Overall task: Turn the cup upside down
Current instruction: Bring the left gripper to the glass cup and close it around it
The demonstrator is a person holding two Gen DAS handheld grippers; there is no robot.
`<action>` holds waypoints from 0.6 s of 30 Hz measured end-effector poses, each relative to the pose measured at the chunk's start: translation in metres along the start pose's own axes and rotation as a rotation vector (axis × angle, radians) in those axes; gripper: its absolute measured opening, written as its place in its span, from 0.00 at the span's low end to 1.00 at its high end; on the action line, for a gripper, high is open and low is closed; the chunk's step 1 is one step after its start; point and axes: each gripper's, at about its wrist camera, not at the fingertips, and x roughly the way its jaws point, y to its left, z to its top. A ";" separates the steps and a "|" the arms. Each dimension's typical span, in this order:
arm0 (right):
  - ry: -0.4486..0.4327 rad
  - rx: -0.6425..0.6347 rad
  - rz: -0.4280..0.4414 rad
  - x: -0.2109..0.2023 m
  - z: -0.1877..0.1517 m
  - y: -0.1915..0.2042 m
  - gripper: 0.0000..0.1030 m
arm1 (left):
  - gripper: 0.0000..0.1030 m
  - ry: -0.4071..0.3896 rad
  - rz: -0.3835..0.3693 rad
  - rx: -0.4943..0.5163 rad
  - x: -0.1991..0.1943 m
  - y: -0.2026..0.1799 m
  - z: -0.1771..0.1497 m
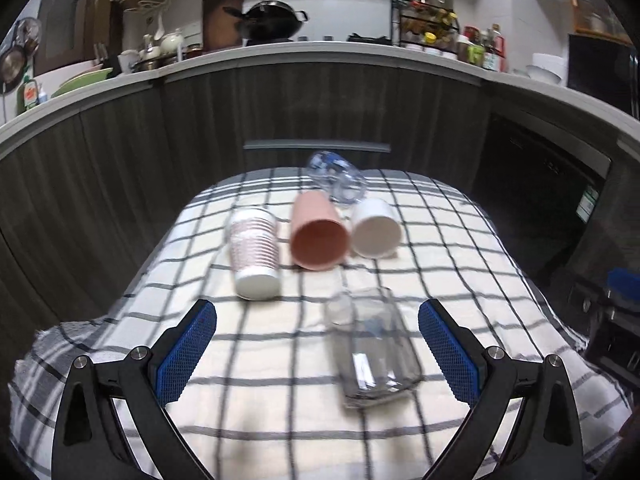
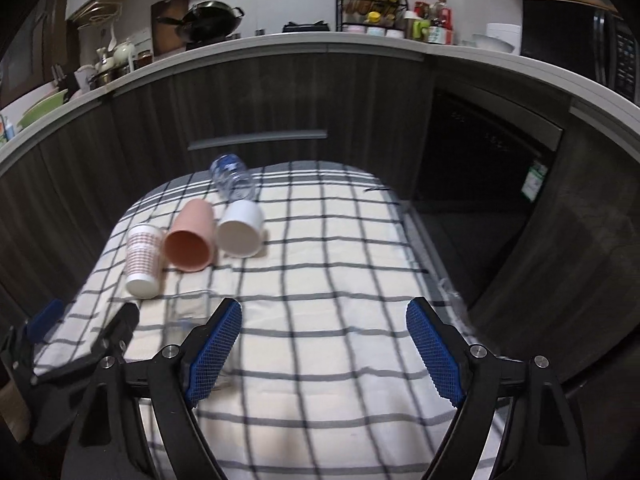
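Several cups lie on their sides on a checked cloth (image 1: pixel 460 264). A clear glass cup (image 1: pixel 370 350) lies nearest, between the fingers of my open left gripper (image 1: pixel 318 320), closer to the right pad (image 1: pixel 448 350). Farther off lie a pink-patterned white cup (image 1: pixel 254 254), a pink cup (image 1: pixel 318 236), a white cup (image 1: pixel 376 228) and a clear blue-tinted cup (image 1: pixel 336 174). In the right wrist view my right gripper (image 2: pixel 324 320) is open and empty over bare cloth (image 2: pixel 340 248); the glass cup (image 2: pixel 188 320) is partly hidden behind its left finger (image 2: pixel 214 344). The left gripper (image 2: pixel 100 344) shows at lower left.
The cloth-covered table stands before dark wood cabinets (image 1: pixel 320 108) with a metal handle (image 1: pixel 316 146). A white counter (image 1: pixel 320 52) above holds a wok (image 1: pixel 272 20), a spice rack, bottles and dishes. A dark appliance (image 2: pixel 488 160) is at the right.
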 end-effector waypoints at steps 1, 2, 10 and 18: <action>-0.010 0.012 -0.015 -0.001 -0.001 -0.010 0.82 | 1.00 0.009 -0.004 0.007 0.003 -0.006 -0.003; -0.010 0.012 -0.015 -0.001 -0.001 -0.010 0.82 | 1.00 0.021 -0.009 0.011 0.006 -0.011 -0.005; 0.006 0.139 -0.066 0.011 -0.005 -0.052 0.82 | 1.00 0.109 0.008 -0.010 0.038 -0.033 -0.023; 0.059 0.206 -0.058 0.029 -0.012 -0.070 0.82 | 0.97 0.157 0.031 -0.014 0.055 -0.041 -0.038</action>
